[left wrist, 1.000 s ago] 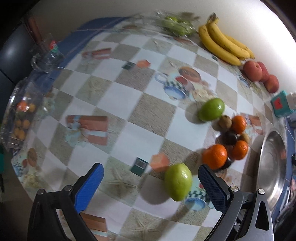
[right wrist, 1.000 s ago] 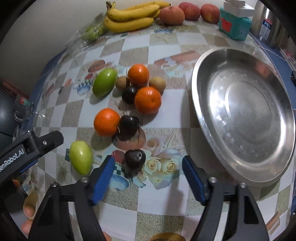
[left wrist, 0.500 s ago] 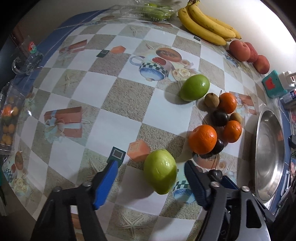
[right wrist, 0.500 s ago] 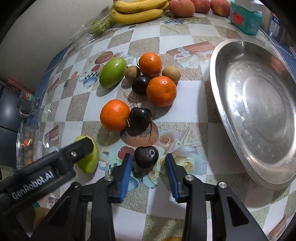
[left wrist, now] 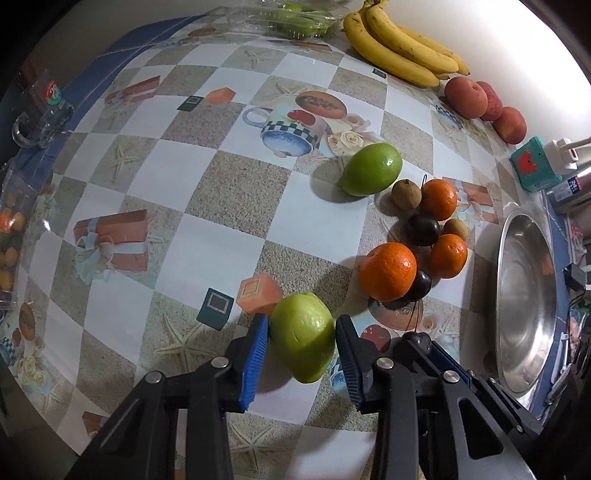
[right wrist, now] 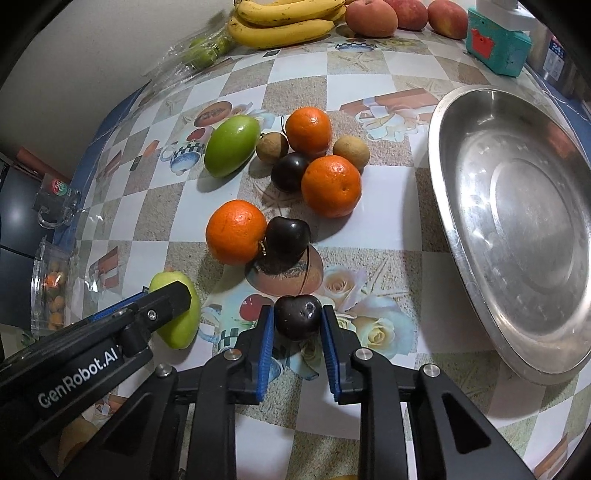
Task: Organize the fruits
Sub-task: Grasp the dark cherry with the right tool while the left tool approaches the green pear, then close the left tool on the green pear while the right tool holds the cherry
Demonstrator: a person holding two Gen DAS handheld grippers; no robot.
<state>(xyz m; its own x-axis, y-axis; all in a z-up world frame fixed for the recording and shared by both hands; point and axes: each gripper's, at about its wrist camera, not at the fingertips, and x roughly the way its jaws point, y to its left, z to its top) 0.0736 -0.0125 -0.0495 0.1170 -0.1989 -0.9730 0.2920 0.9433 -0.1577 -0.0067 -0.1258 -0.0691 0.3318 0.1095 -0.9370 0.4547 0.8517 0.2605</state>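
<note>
My left gripper (left wrist: 301, 341) is shut on a green mango (left wrist: 303, 341) that rests on the patterned tablecloth; the mango also shows in the right wrist view (right wrist: 177, 317). My right gripper (right wrist: 297, 325) is shut on a dark cherry (right wrist: 298, 320) on the cloth. Beyond lie three oranges (right wrist: 236, 237), another cherry (right wrist: 287, 236), a dark plum (right wrist: 290, 170), two brown fruits (right wrist: 272, 147) and a second green mango (right wrist: 232, 144). A steel plate (right wrist: 517, 206) sits to the right, with nothing on it.
Bananas (right wrist: 284, 22) and peaches (right wrist: 371, 16) line the far wall, with a bag of green fruit (right wrist: 199, 51). A teal box (right wrist: 496, 44) stands beyond the plate. A glass mug (right wrist: 55, 201) and a plastic container (right wrist: 50, 291) sit at the left edge.
Both grippers moved forward and closed: the left onto the near green mango, the right onto the near cherry.
</note>
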